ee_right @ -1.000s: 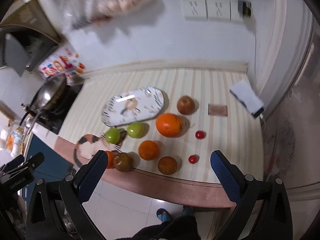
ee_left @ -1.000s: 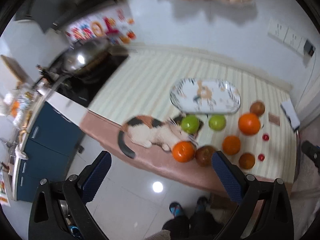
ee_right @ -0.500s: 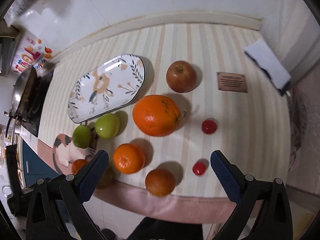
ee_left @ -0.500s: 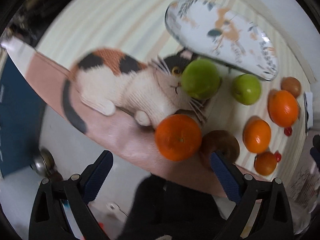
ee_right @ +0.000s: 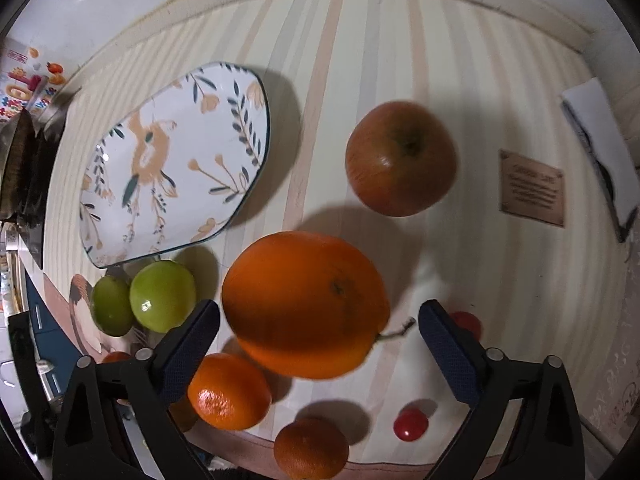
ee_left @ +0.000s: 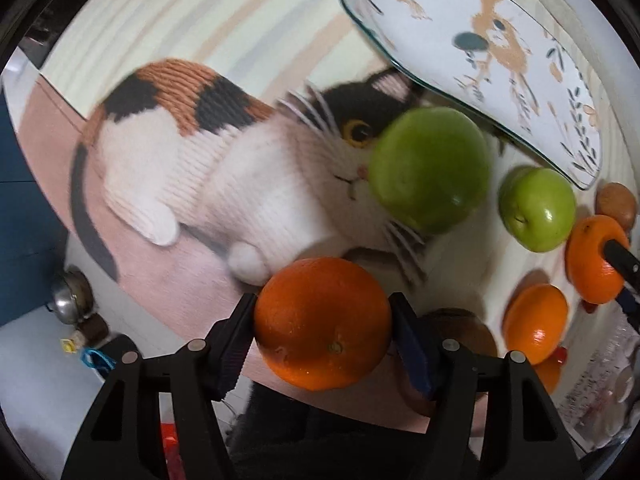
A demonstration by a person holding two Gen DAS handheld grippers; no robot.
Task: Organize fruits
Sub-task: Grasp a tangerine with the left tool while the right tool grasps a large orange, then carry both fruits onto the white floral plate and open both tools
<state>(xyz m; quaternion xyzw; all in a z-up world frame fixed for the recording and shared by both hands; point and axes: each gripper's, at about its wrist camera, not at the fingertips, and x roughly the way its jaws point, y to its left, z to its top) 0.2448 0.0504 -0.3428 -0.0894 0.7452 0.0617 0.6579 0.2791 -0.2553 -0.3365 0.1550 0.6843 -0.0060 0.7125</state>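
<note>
My left gripper (ee_left: 323, 322) is shut on an orange (ee_left: 322, 323) at the counter's front edge, its pads pressing both sides. Beyond it a green apple (ee_left: 430, 170) rests on a cat-shaped mat (ee_left: 224, 152), with a second green apple (ee_left: 537, 209) to its right. My right gripper (ee_right: 319, 334) is open, its fingers on either side of a big orange (ee_right: 304, 304) without touching it. A red apple (ee_right: 401, 158) lies beyond the big orange. The floral plate (ee_right: 172, 160) is bare; it also shows in the left wrist view (ee_left: 500, 44).
Two small oranges (ee_right: 229, 391) (ee_right: 311, 449) and two cherry tomatoes (ee_right: 410, 424) (ee_right: 465, 322) lie near the front edge. A brown fruit (ee_left: 468, 334) sits right of my left gripper. A brown card (ee_right: 532, 188) and a white box (ee_right: 600, 152) lie at right.
Both grippers have moved down close to the counter. My left gripper has closed on the orange at the front edge. My right gripper has come down around the big orange, still open.
</note>
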